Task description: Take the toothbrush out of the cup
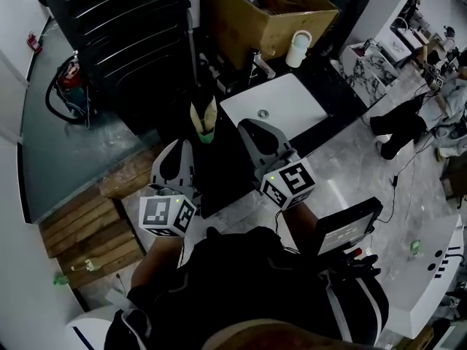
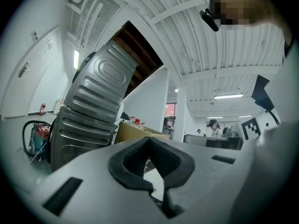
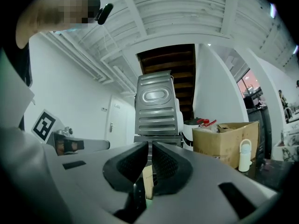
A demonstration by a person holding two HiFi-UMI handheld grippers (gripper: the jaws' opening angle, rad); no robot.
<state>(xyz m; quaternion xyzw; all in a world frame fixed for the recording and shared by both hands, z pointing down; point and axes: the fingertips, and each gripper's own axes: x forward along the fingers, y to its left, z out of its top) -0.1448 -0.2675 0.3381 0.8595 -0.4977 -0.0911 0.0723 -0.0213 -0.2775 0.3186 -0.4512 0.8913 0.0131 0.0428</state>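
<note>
Holding a gripper in each hand, the person (image 1: 248, 283) in dark clothes points both tools forward, side by side and a little apart. The left gripper (image 1: 180, 144) is clenched: its black pads (image 2: 128, 160) meet at the tips and nothing is between them. The right gripper (image 1: 248, 126) is also closed and empty, and its pads (image 3: 170, 164) leave only a thin slit.

On the floor to the left of the person lie wooden boards (image 1: 87, 224).

Just ahead of the two tools, roughly between their lines and touching neither, a small green cup (image 1: 207, 135) stands upright on a dark top. Pale pieces (image 1: 203, 114) stick up out of it. They are too small for me to tell which one is the toothbrush, but nothing has been taken out by the grippers.

Just to the right of the cup is a white basin (image 1: 292, 97) with a round drain (image 1: 263, 113).

Further back stands an open cardboard box (image 1: 241, 20), and a white bottle (image 1: 298, 48) is beside its right corner. To the left of the box, a dark ribbed metal panel (image 1: 139, 28) leans, and near its left edge sits a red thing with a black hose (image 1: 67, 75).
</note>
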